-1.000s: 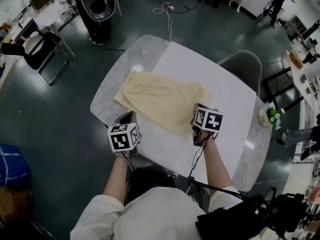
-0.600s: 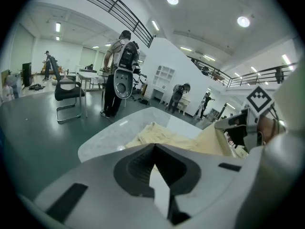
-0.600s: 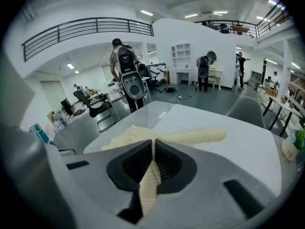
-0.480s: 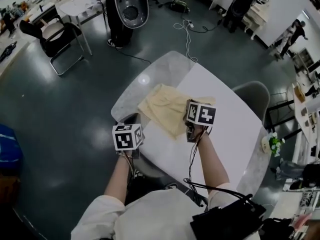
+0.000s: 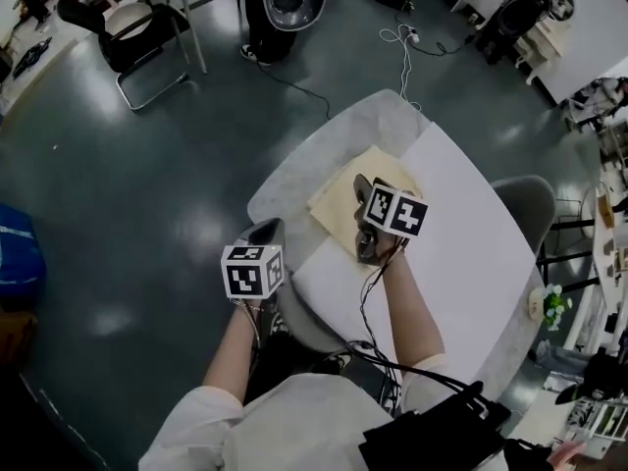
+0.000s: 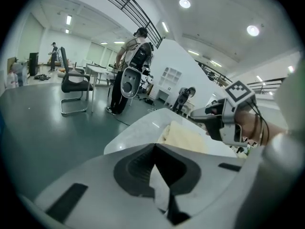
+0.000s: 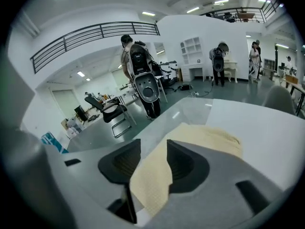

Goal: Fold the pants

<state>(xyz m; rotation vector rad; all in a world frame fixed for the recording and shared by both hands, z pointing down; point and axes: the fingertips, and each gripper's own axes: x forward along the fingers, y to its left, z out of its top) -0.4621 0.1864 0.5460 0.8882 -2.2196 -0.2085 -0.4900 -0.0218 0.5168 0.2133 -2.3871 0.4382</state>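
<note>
The right gripper hangs over the near edge of the cream pants. Its jaws have just been opening and stand apart; the cloth shows in the gap between them, but the pads do not press on it, so the fabric looks released where a fold is meant to land. The left gripper has its jaws together on nothing and is held just off the table's near-left rim, apart from the pants, probably to stay out of the way. The pants lie doubled into a compact shape on the far-left part of the table, partly on the white mat, which likely serves as the working surface.
</note>
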